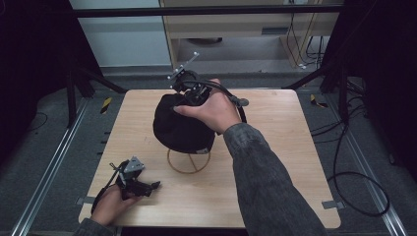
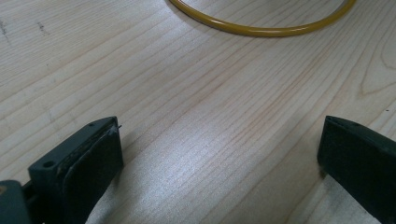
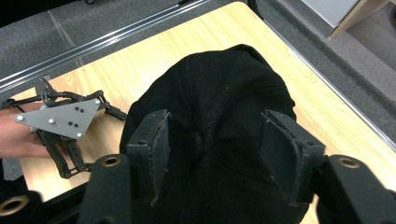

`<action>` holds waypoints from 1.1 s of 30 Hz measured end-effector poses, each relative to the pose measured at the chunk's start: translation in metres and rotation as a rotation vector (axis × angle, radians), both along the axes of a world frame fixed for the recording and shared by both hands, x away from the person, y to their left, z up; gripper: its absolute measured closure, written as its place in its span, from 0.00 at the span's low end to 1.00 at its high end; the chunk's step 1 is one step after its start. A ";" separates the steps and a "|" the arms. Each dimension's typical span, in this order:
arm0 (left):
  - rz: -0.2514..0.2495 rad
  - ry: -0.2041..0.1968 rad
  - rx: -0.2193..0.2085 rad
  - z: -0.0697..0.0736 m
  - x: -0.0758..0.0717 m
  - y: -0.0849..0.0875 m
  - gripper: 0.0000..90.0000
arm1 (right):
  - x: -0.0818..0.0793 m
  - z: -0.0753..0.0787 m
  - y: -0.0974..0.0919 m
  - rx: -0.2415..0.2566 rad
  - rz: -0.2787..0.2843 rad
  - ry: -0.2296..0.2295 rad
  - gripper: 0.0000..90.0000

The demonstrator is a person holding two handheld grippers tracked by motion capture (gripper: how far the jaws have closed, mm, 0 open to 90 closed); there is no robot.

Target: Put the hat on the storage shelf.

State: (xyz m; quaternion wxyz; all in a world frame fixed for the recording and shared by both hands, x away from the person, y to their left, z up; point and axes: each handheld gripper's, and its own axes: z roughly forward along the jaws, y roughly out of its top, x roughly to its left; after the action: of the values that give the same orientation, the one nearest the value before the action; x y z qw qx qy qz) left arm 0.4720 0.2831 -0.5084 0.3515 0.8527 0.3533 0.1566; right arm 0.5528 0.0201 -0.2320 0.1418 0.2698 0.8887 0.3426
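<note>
High view: a black cap (image 1: 179,125) sits on a yellow wire stand (image 1: 189,161) near the middle of the wooden table (image 1: 275,162); only the stand's ring base shows below the cap. The right gripper (image 1: 189,93) is over the far top of the cap, held in the right hand (image 1: 214,110), its cable trailing off to the right; from here I cannot tell whether its jaws touch the fabric. The left gripper (image 1: 147,187) rests low at the near left corner of the table, in the left hand (image 1: 109,204), well apart from the cap, pointing toward the stand. Left gripper view: its two jaws stand wide apart with bare wood between them, nothing held; the ring arcs across the top of the frame, near but not touching. Right gripper view: looking down on the crown of the cap, the jaws stand apart on either side of its top seam, the cloth between them; the pads seem just off the fabric (dark on dark, so hard to be sure), no pinch visible. The left gripper with its grey plate shows beyond, at the left on the table.
</note>
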 end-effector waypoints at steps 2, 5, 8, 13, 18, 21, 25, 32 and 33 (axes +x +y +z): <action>0.000 0.000 0.000 0.000 0.000 0.000 0.00 | 0.000 0.001 0.000 0.005 -0.002 -0.006 0.42; 0.000 0.000 0.000 0.000 0.000 0.000 0.00 | -0.001 0.001 -0.001 0.012 -0.003 -0.006 0.38; 0.000 0.000 0.000 0.000 0.000 0.000 0.00 | -0.002 0.001 0.000 0.009 -0.005 -0.007 0.33; 0.000 0.000 0.000 0.000 0.000 0.000 0.00 | -0.004 0.003 0.001 0.009 -0.027 -0.010 0.20; 0.000 0.000 0.000 0.000 0.000 0.000 0.00 | -0.006 0.004 -0.002 0.013 -0.042 -0.038 0.11; 0.000 0.000 0.001 0.000 0.000 0.000 0.00 | -0.007 0.005 -0.003 0.027 -0.045 -0.053 0.08; 0.000 0.000 0.000 0.000 0.000 0.000 0.00 | -0.010 0.007 -0.006 0.038 -0.046 -0.077 0.06; 0.000 0.000 0.001 0.000 0.000 0.000 0.00 | -0.014 0.011 -0.015 0.051 -0.070 -0.088 0.06; 0.000 0.000 0.001 0.000 0.000 0.000 0.00 | -0.015 0.011 -0.017 0.055 -0.071 -0.094 0.06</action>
State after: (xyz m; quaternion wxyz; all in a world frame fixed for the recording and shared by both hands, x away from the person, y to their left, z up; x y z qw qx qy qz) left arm 0.4719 0.2830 -0.5084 0.3511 0.8528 0.3532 0.1570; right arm 0.5382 0.0036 -0.2206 0.1880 0.2888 0.8611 0.3739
